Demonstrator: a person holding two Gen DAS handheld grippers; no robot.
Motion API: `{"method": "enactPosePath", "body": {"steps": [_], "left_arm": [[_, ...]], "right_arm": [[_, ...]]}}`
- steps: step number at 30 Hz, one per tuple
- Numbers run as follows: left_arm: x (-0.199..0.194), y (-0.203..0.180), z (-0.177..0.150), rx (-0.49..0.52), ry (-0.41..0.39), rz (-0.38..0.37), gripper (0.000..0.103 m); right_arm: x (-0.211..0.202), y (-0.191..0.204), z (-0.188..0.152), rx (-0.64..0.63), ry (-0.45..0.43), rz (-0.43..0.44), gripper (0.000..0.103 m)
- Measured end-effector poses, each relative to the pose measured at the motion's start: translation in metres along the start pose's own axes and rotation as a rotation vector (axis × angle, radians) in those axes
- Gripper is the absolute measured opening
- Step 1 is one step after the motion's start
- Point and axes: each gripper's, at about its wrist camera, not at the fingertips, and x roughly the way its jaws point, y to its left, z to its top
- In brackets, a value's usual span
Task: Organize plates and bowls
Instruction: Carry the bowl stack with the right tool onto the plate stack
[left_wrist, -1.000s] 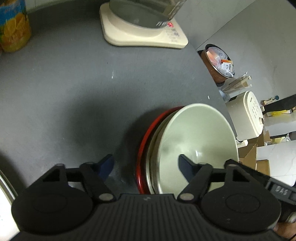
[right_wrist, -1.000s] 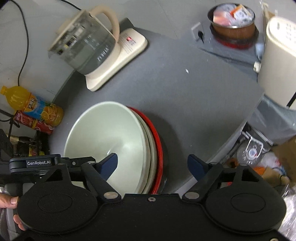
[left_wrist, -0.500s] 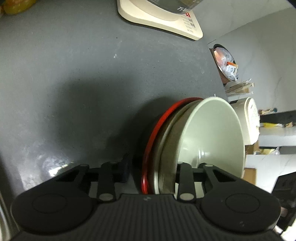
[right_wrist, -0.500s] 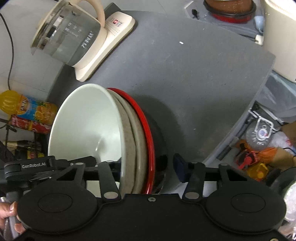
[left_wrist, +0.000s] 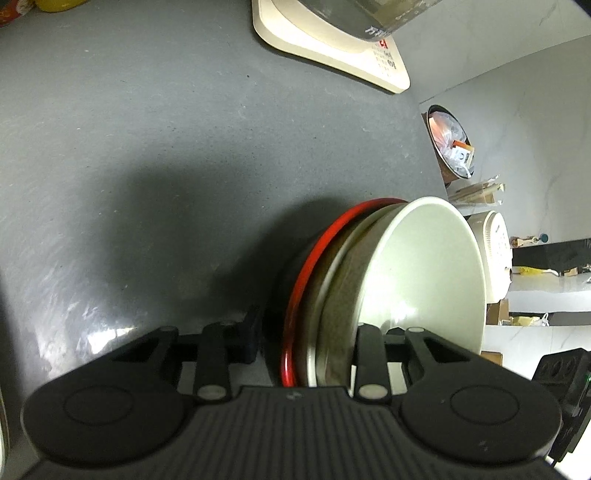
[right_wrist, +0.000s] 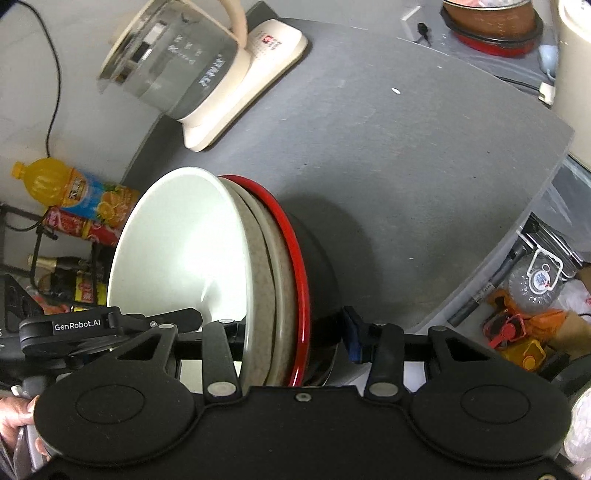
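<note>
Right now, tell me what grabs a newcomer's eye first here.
The nested stack of bowls, pale cream inside with a bright red rim around the outermost one, sits mid-frame on the grey countertop, clamped from opposite sides by the left gripper and right gripper. Behind it stands a glass kettle on a cream base, with an orange juice bottle off the counter's far edge.

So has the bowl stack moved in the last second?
Yes. The bowl stack was lying flat on the counter; now it is tipped up on edge, clamped by both grippers, kettle unmoved.
</note>
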Motion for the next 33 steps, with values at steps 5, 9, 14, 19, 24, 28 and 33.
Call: {"method": "enactPosePath", "body": {"steps": [5,9,14,19,24,28,33], "left_arm": [[-0.015,-0.001,-0.008,-0.023,-0.04,0.006,0.032],[-0.03,-0.003,-0.019,-0.052,-0.083,0.016,0.032],[-0.053,-0.001,-0.04,-0.112,-0.139,0.032,0.032],[-0.076,0.006,-0.066,-0.19,-0.205,0.053,0.032],[-0.096,0.017,-0.088,-0.253,-0.257,0.075,0.032],[-0.111,0.026,-0.1,-0.287,-0.288,0.084,0.032],[-0.13,0.042,-0.111,-0.311,-0.319,0.082,0.032]], "right_arm": [[-0.006,0.011,0.001,-0.047,0.024,0.027,0.043],[-0.011,0.022,0.002,-0.103,0.051,0.055,0.043],[-0.016,0.039,0.002,-0.192,0.087,0.092,0.043],[-0.017,0.059,-0.003,-0.276,0.125,0.131,0.043],[-0.016,0.081,-0.012,-0.331,0.144,0.162,0.043],[-0.014,0.099,-0.019,-0.372,0.148,0.174,0.043],[-0.006,0.12,-0.028,-0.397,0.146,0.186,0.043]]}}
